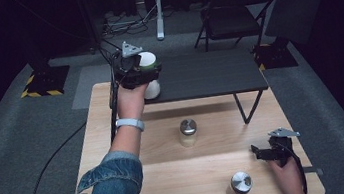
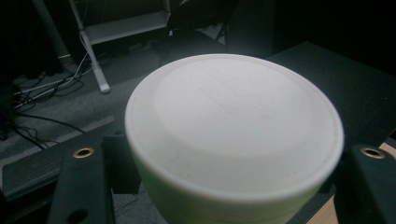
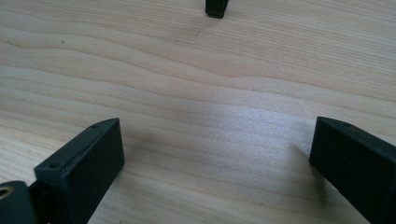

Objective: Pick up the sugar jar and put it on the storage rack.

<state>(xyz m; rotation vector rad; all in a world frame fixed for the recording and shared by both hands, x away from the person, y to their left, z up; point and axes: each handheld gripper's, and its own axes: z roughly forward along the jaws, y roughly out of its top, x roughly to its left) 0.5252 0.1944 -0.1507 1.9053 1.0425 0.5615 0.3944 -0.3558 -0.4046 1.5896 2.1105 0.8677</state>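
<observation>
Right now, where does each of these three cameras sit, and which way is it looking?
High view: above the person's side, looking forward and down on the wooden table; both forearms show.
Left gripper view: rides the left hand-held gripper, facing the white-lidded jar between its jaws.
Right gripper view: rides the right hand-held gripper, facing the tabletop.
Shared: high and left gripper views both show the jar and the black shelf.

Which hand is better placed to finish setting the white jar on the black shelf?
Left. Its gripper already has the white jar between its fingers at the black shelf; the right gripper sits open, low over the wooden table.
</observation>
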